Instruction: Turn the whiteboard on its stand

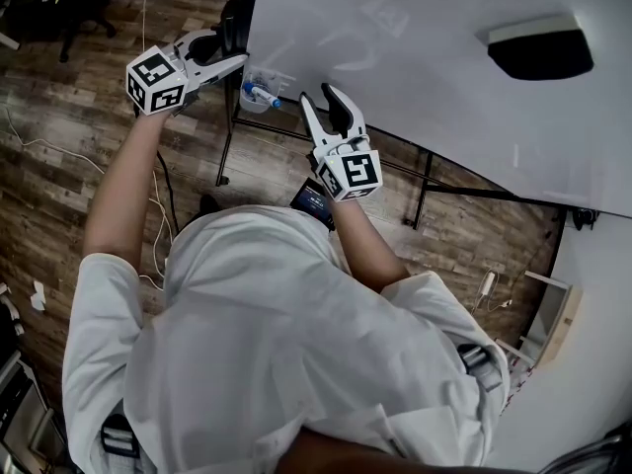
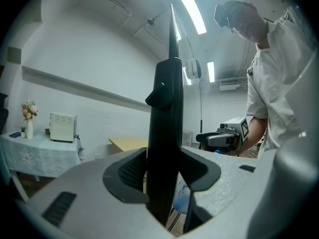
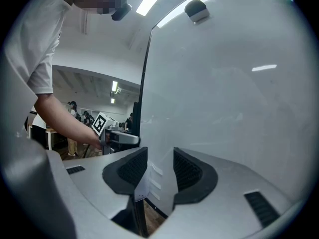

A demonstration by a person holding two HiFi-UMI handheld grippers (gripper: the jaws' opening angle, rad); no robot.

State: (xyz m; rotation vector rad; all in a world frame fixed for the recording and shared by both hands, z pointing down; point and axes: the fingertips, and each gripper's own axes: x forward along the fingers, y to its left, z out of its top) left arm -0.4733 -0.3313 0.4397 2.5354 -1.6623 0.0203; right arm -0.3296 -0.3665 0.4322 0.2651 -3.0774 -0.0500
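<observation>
1. The whiteboard (image 1: 415,77) filled the upper right of the head view. Its white face was tipped towards the camera, above a wooden floor (image 1: 89,87). It hung on a black stand (image 1: 427,181).
2. A black eraser (image 1: 540,49) clung to the face. A blue marker (image 1: 265,95) lay in a small clear holder (image 1: 252,104) at the board's near corner.
3. Our left gripper (image 1: 235,55) sat at the board's left side. In the left gripper view its jaws were clamped on the dark frame, which ran straight up between the pads.
4. Our right gripper (image 1: 320,102) sat on the board's lower edge, just beside the holder. Its jaws were closed on that edge, one on the face and one behind it.
5. We judged that the step in hand was swinging the board about its pivots, with the turn only partway through.
6. To do it well, we thought both grips should travel together along one arc so the frame was not twisted between them.
7. We reckoned a slow pace was best. The smooth face gave the right jaws little purchase, so the pads had to sit square on the edge.
8. We expected the eraser or marker might drop as the face tipped further.
</observation>
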